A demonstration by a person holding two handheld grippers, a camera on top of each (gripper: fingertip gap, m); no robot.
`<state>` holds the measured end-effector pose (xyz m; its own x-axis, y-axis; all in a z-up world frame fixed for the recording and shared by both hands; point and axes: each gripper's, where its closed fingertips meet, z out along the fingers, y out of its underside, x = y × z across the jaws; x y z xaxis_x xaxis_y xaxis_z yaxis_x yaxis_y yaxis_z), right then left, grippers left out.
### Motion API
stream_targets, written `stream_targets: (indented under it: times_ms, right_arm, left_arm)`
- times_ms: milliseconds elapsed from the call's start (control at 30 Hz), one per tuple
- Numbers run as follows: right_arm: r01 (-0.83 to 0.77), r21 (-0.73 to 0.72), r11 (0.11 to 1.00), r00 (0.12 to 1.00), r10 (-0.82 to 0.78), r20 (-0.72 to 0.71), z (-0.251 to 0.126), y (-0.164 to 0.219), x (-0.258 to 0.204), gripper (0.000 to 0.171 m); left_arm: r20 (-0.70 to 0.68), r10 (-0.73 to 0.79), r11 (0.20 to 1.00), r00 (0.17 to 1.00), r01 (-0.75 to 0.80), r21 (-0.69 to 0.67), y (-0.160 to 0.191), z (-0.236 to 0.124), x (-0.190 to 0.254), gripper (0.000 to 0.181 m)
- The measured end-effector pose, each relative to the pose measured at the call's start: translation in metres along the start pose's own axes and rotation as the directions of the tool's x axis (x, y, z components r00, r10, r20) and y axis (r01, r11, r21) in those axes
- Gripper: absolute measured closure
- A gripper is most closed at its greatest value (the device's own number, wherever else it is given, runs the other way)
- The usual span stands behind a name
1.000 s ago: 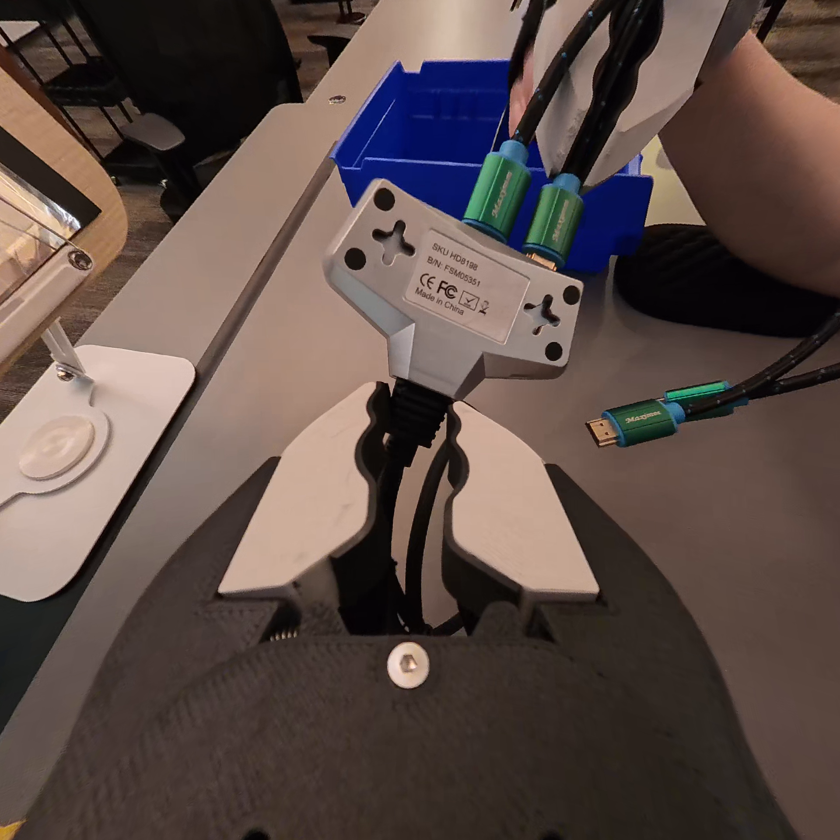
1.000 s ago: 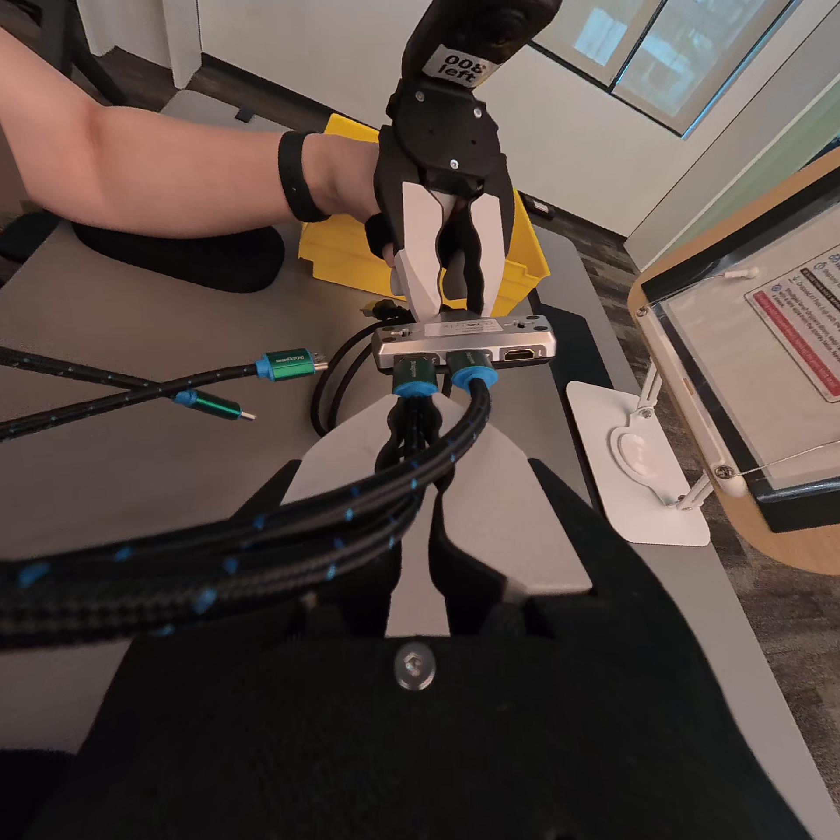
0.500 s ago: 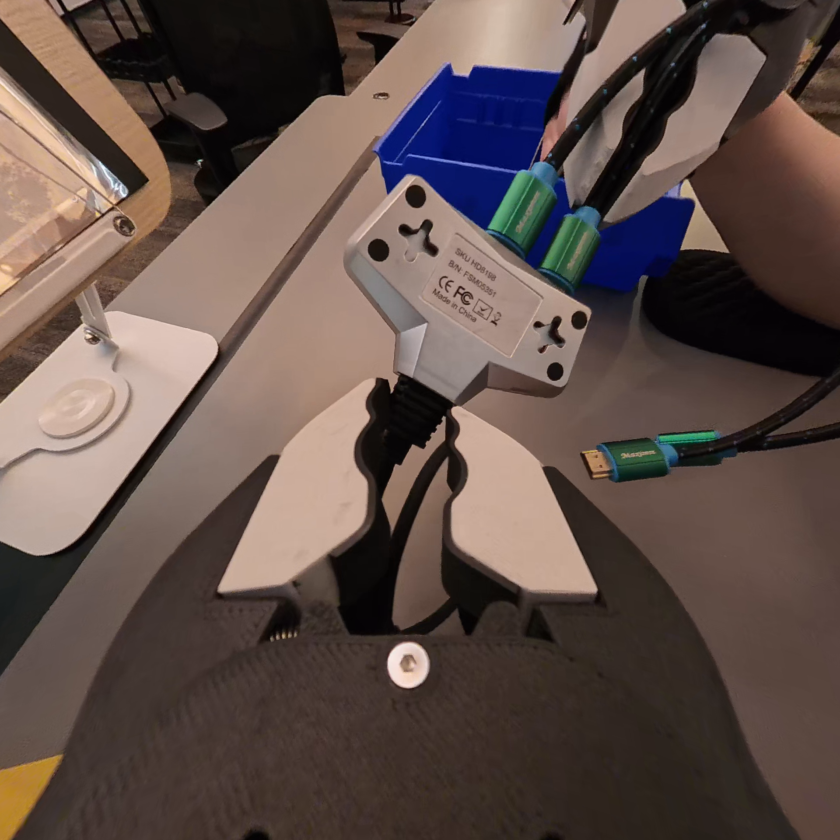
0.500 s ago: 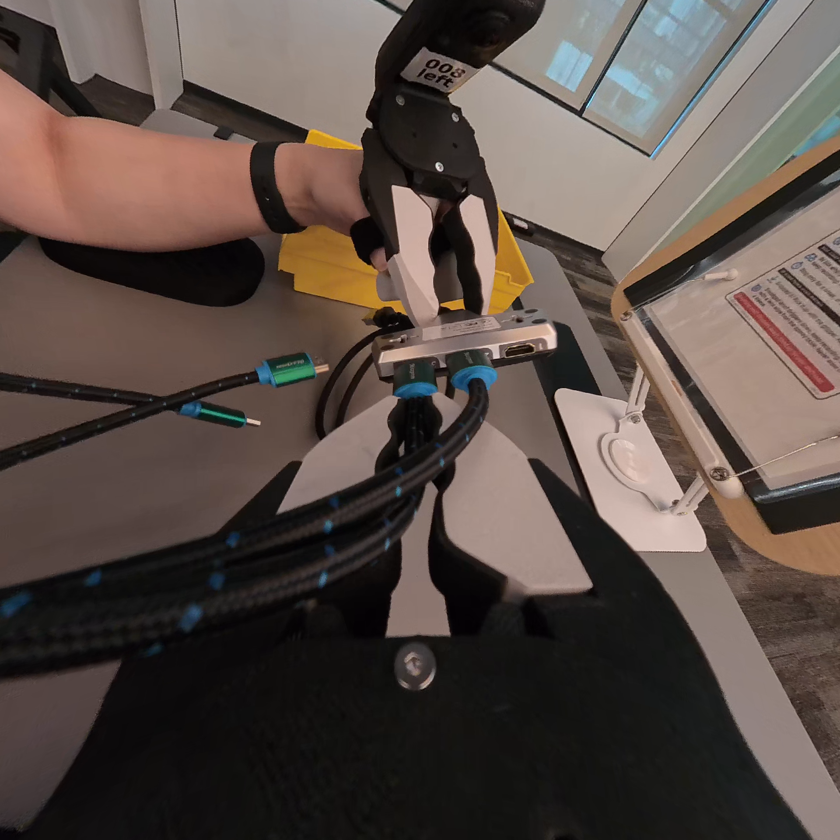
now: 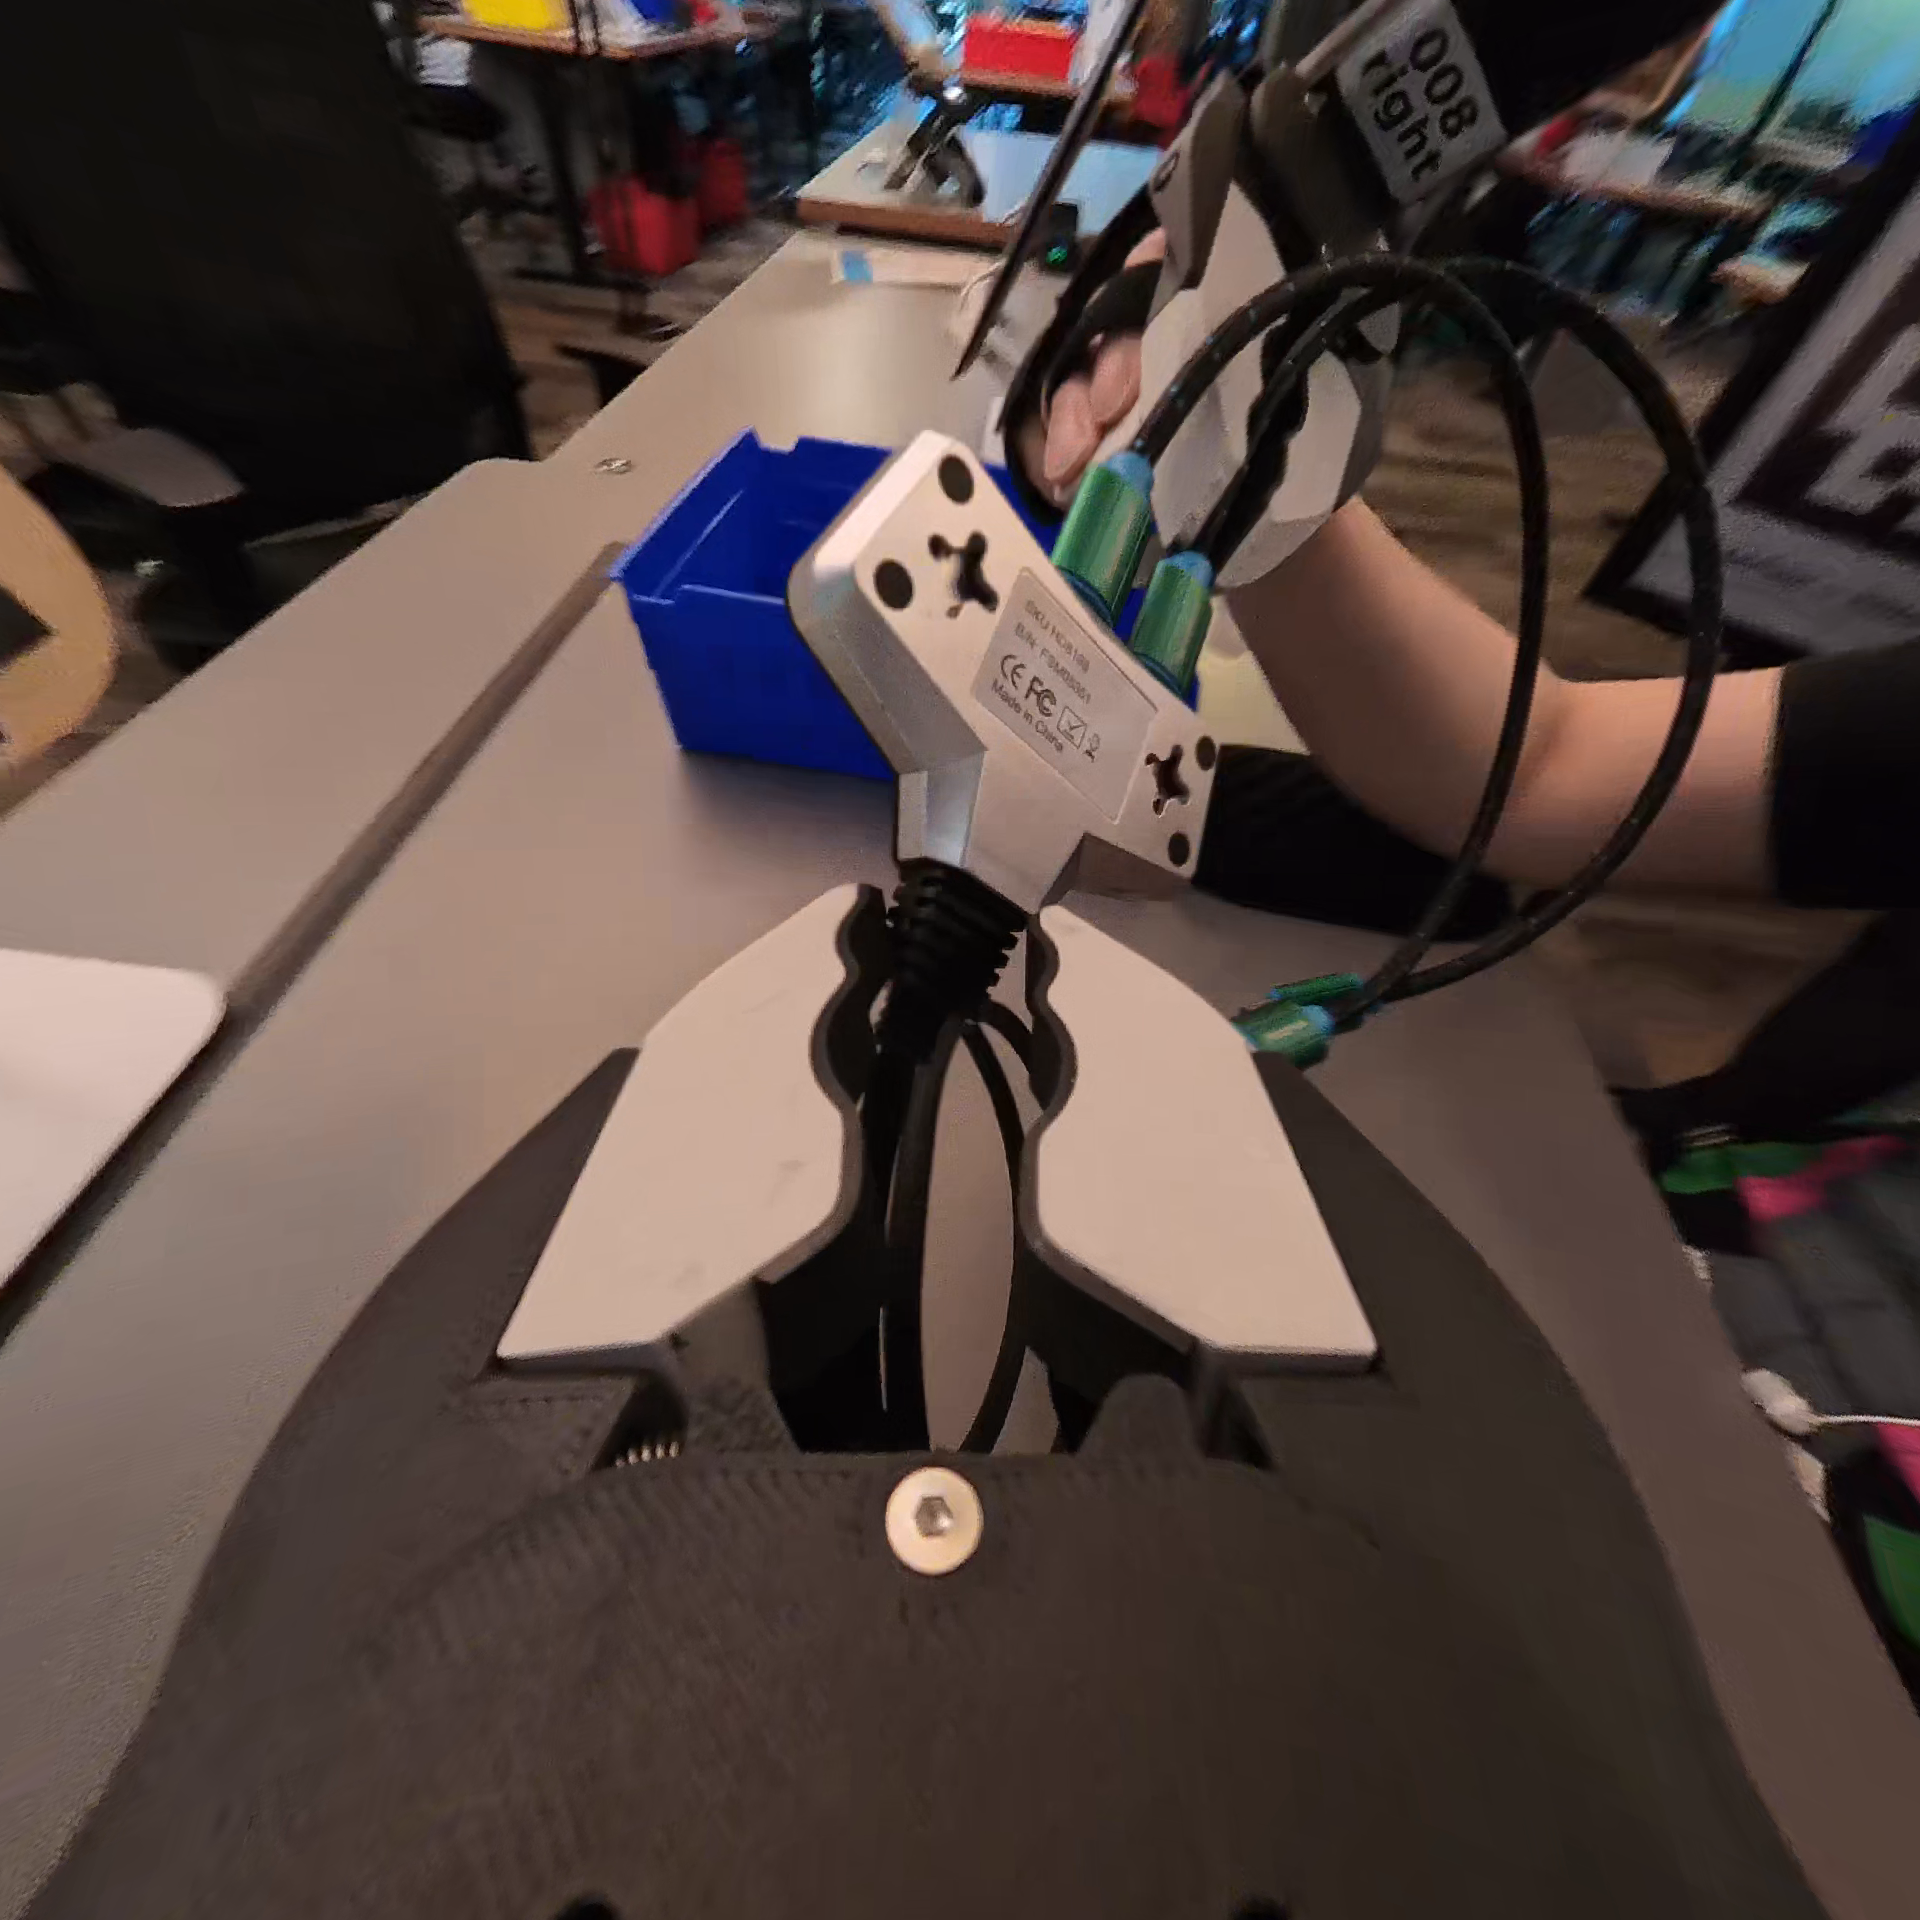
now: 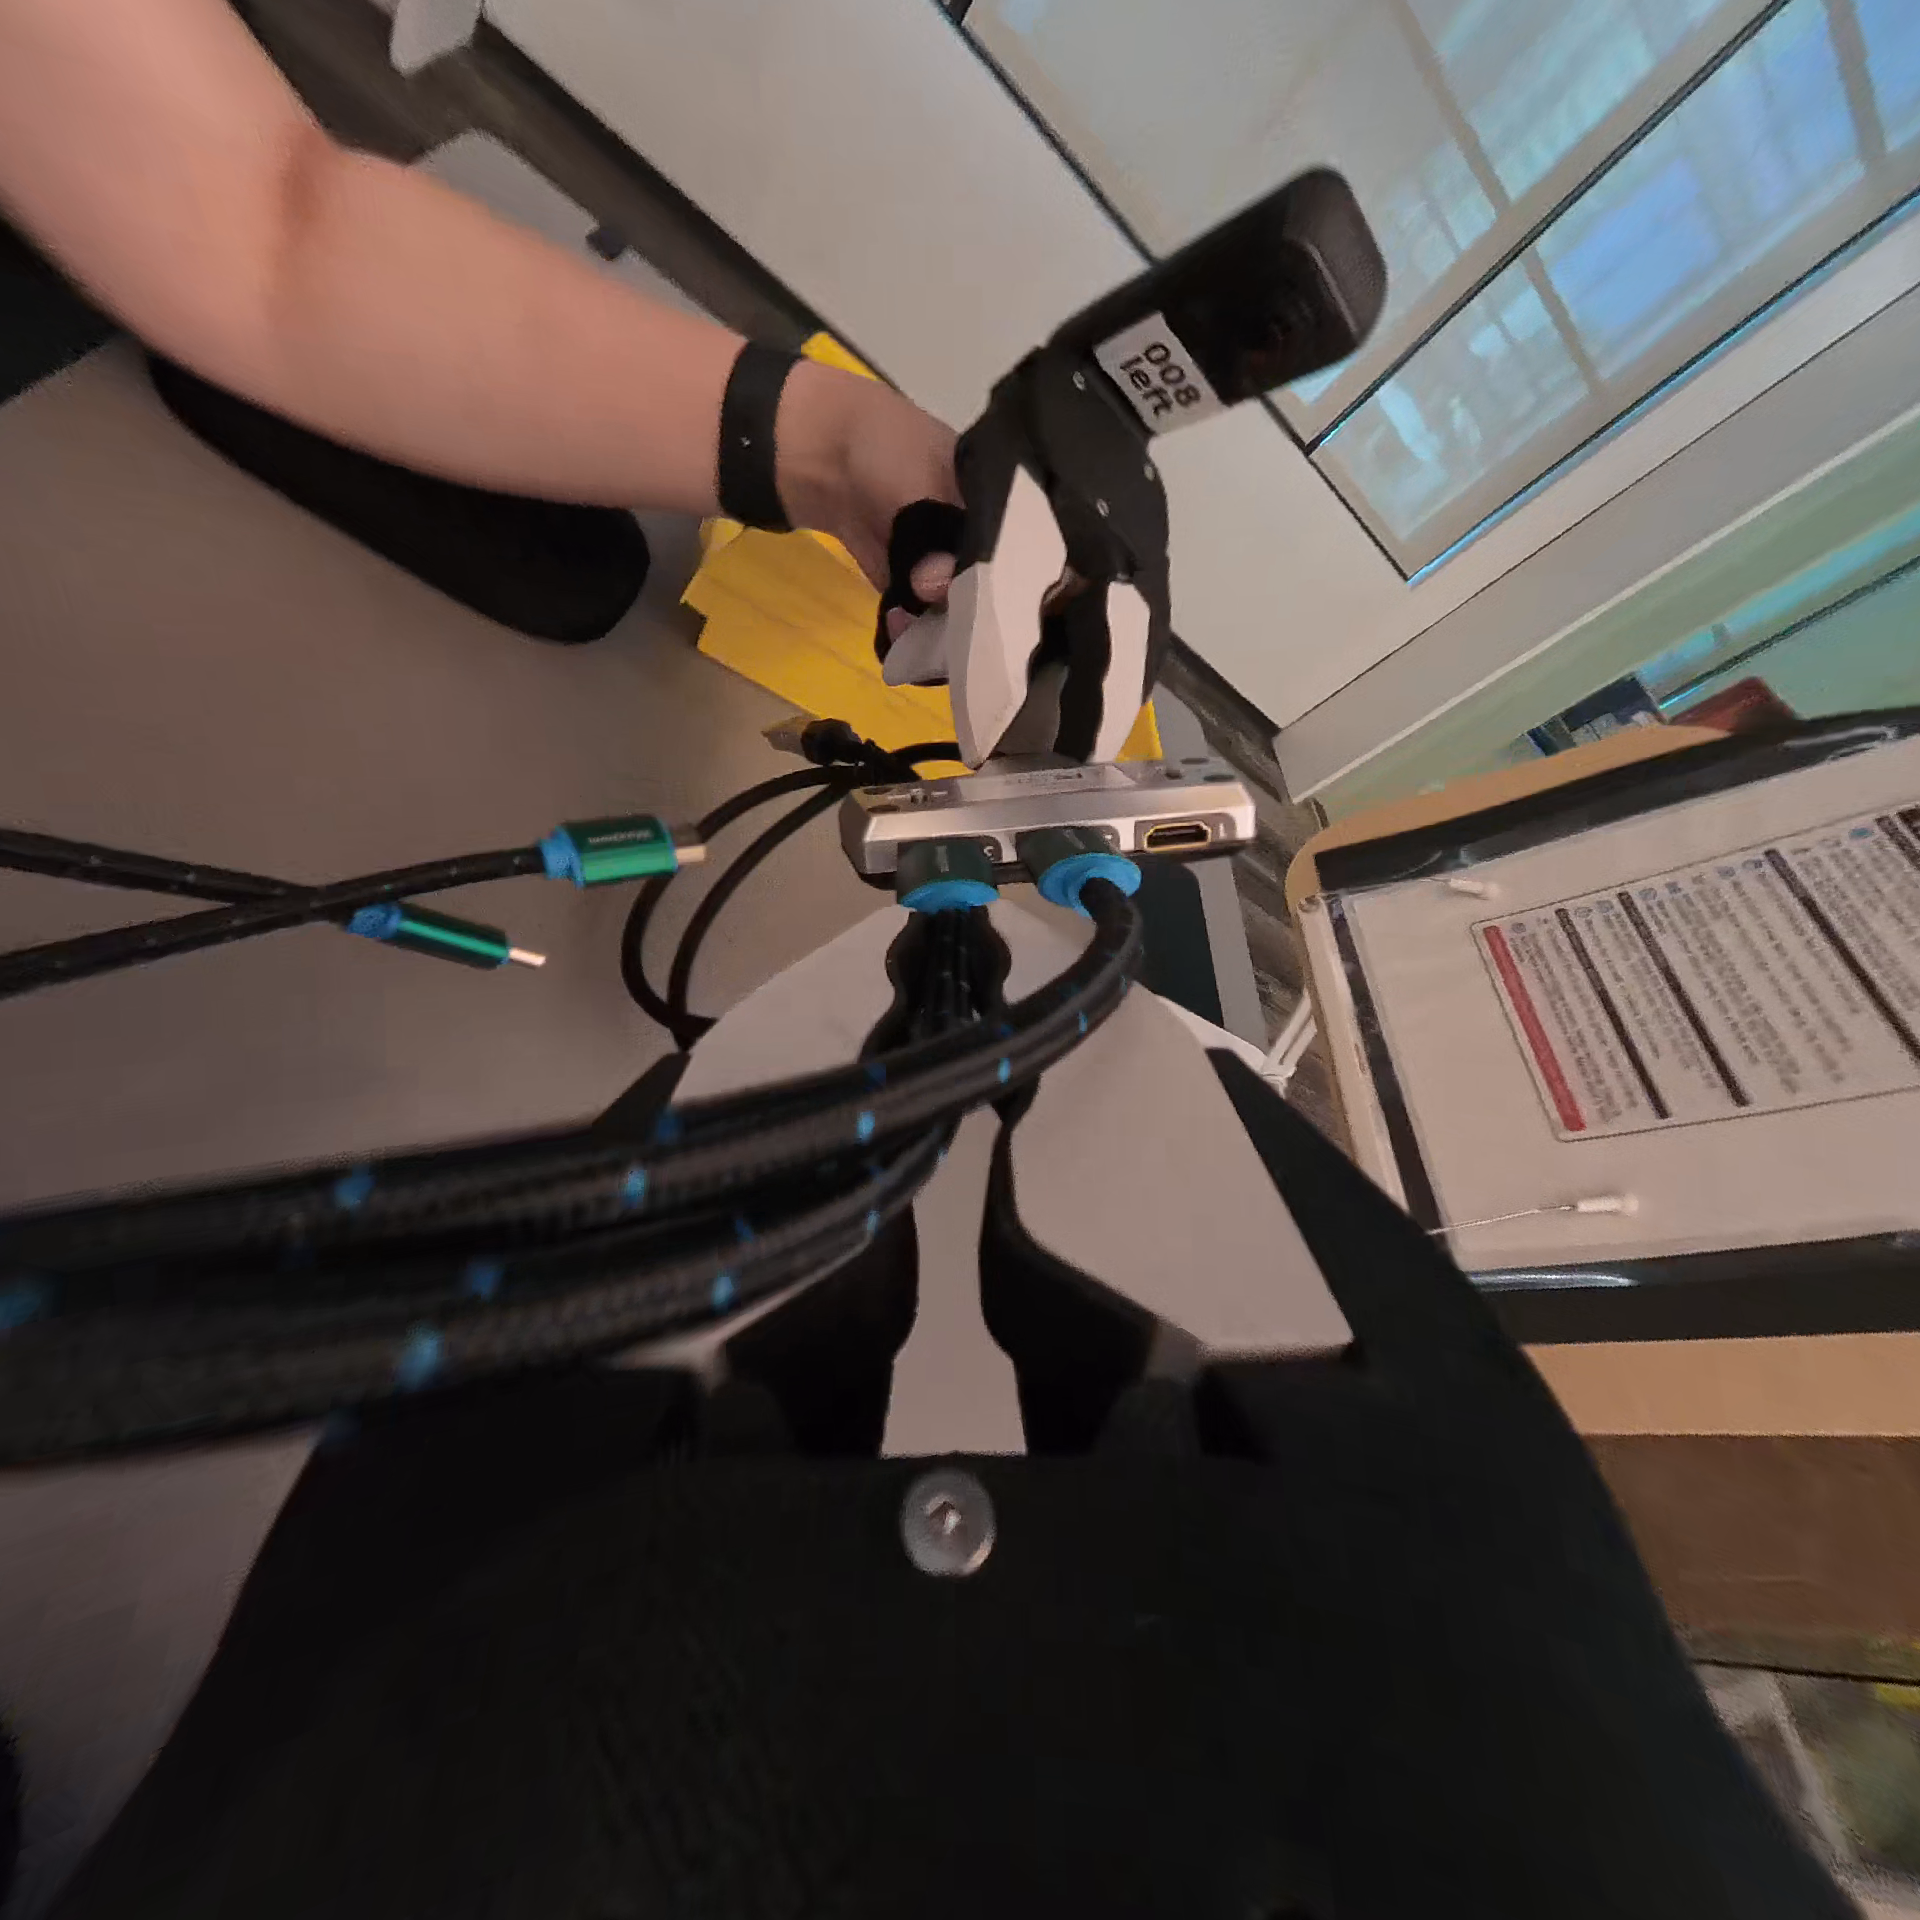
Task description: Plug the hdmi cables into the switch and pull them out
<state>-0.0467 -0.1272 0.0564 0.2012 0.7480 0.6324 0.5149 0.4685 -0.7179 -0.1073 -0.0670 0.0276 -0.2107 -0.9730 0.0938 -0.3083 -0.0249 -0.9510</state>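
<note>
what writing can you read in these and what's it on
I won't quote writing; these bear it:
White sticker on the silver switch's underside: print and marks.
Tag on the right gripper.
Tag on the left gripper.
Loose green plug: small brand, blurred.
Framed notice: blurred lines.

My right gripper (image 6: 940,987) has its fingertips hidden under the braided cables (image 6: 623,1195), which run off the left edge. The room behind the blue bin (image 5: 727,644) is blurred, and the switch's (image 5: 997,707) ports face away in my left wrist view.
</note>
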Motion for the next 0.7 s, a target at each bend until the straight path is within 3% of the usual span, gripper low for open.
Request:
stream_targets:
  times_ms: [33, 100, 133, 200, 433, 533, 700]
  right_arm:
    - [0.028, -0.016, 0.999, 1.0, -0.028, 0.008, -0.001, -0.003, -0.003, 0.164]
    - [0.068, -0.009, 0.998, 0.997, -0.068, 0.038, -0.002, -0.013, -0.011, 0.164]
    - [0.087, -0.026, 0.996, 0.995, -0.085, 0.053, -0.001, -0.014, -0.015, 0.164]
    - [0.129, -0.082, 0.988, 0.99, -0.123, 0.074, 0.005, -0.011, -0.02, 0.164]
    - [0.096, -0.043, 0.994, 0.987, -0.089, 0.132, 0.009, -0.004, -0.026, 0.164]
    - [0.061, 0.056, 0.997, 0.982, -0.07, 0.173, 0.006, -0.014, -0.031, 0.164]
    - [0.017, 0.115, 0.993, 0.971, -0.044, 0.237, 0.003, -0.021, -0.039, 0.163]
  left_arm:
    - [-0.024, -0.015, 1.0, 1.0, 0.016, 0.009, 0.003, 0.003, 0.001, 0.156]
    - [-0.07, -0.079, 0.997, 0.994, 0.079, 0.004, 0.009, 0.009, 0.003, 0.135]
    - [-0.183, -0.121, 0.991, 0.976, 0.131, 0.041, 0.003, 0.011, 0.015, 0.114]
    - [-0.39, -0.176, 0.962, 0.904, 0.242, 0.126, -0.016, 0.008, 0.039, 0.111]
    - [-0.173, -0.011, 0.999, 0.985, 0.016, 0.028, 0.013, 0.04, 0.027, 0.129]
    - [-0.206, -0.003, 0.999, 0.978, 0.012, 0.039, 0.014, 0.047, 0.032, 0.136]
    - [-0.335, -0.036, 0.996, 0.941, 0.062, 0.069, 0.02, 0.056, 0.046, 0.129]
